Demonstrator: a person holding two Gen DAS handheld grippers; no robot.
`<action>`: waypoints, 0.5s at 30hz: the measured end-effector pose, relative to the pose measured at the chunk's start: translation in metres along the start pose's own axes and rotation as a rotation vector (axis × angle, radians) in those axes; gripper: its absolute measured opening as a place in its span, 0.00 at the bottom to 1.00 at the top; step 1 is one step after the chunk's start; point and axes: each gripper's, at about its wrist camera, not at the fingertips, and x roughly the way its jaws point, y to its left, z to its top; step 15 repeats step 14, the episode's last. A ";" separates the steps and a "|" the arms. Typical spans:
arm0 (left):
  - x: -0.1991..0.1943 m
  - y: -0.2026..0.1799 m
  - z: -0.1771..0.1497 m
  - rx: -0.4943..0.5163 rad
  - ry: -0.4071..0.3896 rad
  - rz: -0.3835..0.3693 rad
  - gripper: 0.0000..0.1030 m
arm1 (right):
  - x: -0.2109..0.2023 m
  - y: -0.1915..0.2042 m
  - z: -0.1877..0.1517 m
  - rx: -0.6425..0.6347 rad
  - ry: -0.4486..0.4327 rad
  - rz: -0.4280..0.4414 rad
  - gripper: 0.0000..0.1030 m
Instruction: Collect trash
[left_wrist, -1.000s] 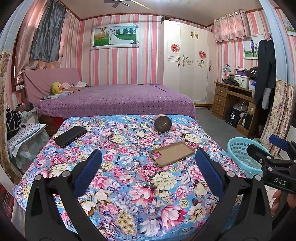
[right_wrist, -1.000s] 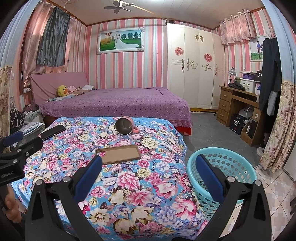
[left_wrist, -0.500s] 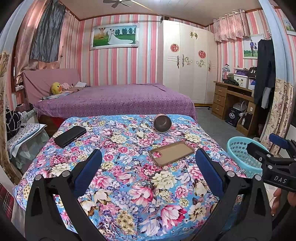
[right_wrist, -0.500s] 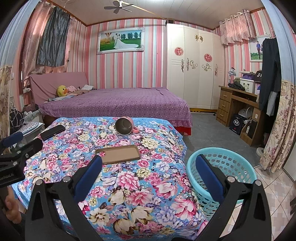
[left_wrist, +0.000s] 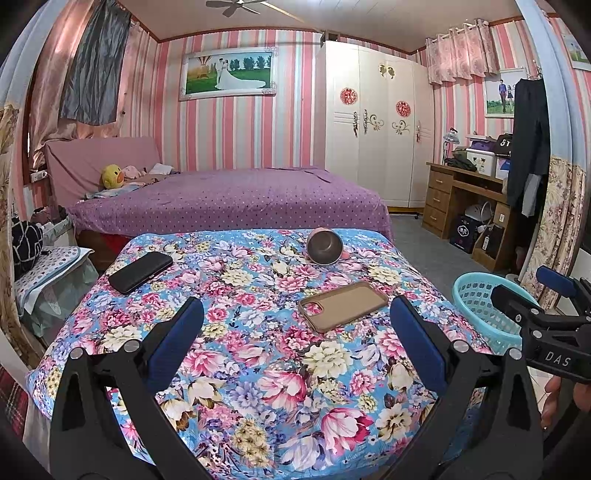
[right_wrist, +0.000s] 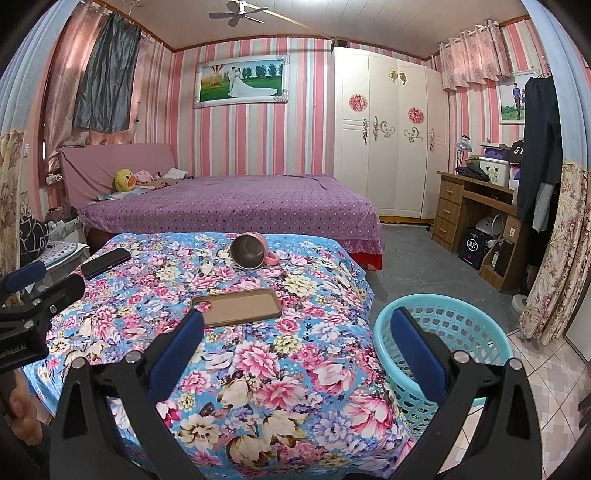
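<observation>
Both grippers are spread wide with nothing between the blue pads. The left gripper (left_wrist: 295, 332) hovers over the near part of the table covered in a glossy floral cloth (left_wrist: 258, 369), pink, cream and purple blooms on blue, and isn't touching anything. The right gripper (right_wrist: 295, 332) hangs at the table's right edge, one finger over the cloth and the other over the round turquoise plastic basket (right_wrist: 480, 332) with perforated lattice walls, which sits on the tiled floor just beside the table; inside it looks bare as far as can be seen. On the cloth there's a flat tan rubbery phone case (left_wrist: 341, 304) with rounded corners and a camera cutout, lying face down near the middle right. Behind it, a pink mug (left_wrist: 325, 245) is tipped on its side, its dark metallic-looking inside facing the camera, handle poking out to the right in the right wrist view. Over on the far left lies a black slab-like phone (left_wrist: 140, 271), well apart from the other two. From the left wrist view the right gripper's black frame shows at the edge with fingers of the person's hand (left_wrist: 554, 391) under it.
</observation>
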 end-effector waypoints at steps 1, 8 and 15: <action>0.000 -0.001 0.000 0.000 0.000 0.001 0.95 | 0.000 0.000 0.000 0.000 -0.001 0.000 0.96; 0.002 0.002 0.000 -0.002 0.013 -0.006 0.95 | 0.000 0.001 0.000 -0.001 -0.002 -0.001 0.96; 0.004 0.003 0.000 -0.010 0.021 -0.006 0.95 | 0.001 0.001 0.001 -0.002 -0.001 -0.001 0.96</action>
